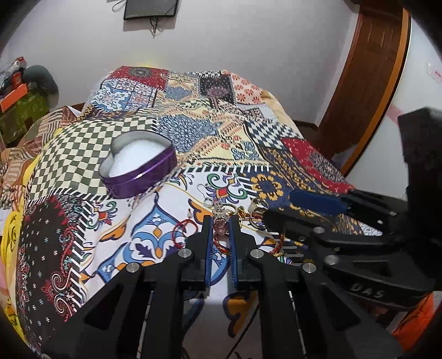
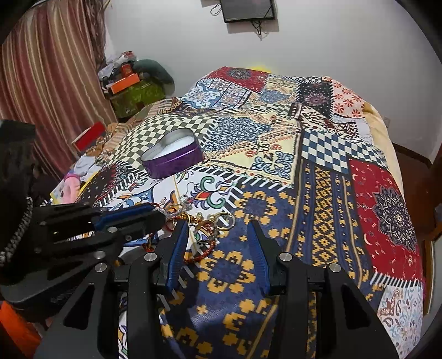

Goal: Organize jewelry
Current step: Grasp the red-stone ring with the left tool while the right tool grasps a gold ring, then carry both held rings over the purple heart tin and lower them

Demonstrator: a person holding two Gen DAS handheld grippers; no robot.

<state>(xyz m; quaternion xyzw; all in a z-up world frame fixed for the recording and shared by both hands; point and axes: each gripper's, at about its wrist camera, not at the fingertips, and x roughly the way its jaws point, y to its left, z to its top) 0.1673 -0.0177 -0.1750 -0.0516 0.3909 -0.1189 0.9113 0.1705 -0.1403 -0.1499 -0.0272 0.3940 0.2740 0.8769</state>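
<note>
Left wrist view: left gripper [image 1: 221, 221] has its jaws pinched on a small pink glittery jewelry piece [image 1: 221, 227] with a gold ring on top, at the near edge of a loose pile of rings and red cord bracelets [image 2: 205, 225] on the patchwork bedspread [image 1: 193, 132]. Right gripper [image 2: 218, 223] sits just right of the pile, jaws wide apart, gripping nothing. Heart-shaped purple tin [image 1: 139, 167], lid off, white lining visible, stands on the checkered patch farther back and left, well apart from the pile. Room: white wall, dark wall-mounted screen [image 2: 248, 9], wooden door [image 1: 367, 74] at right, striped curtain [image 2: 52, 71] at left, cluttered corner with orange box [image 2: 123, 82].
</note>
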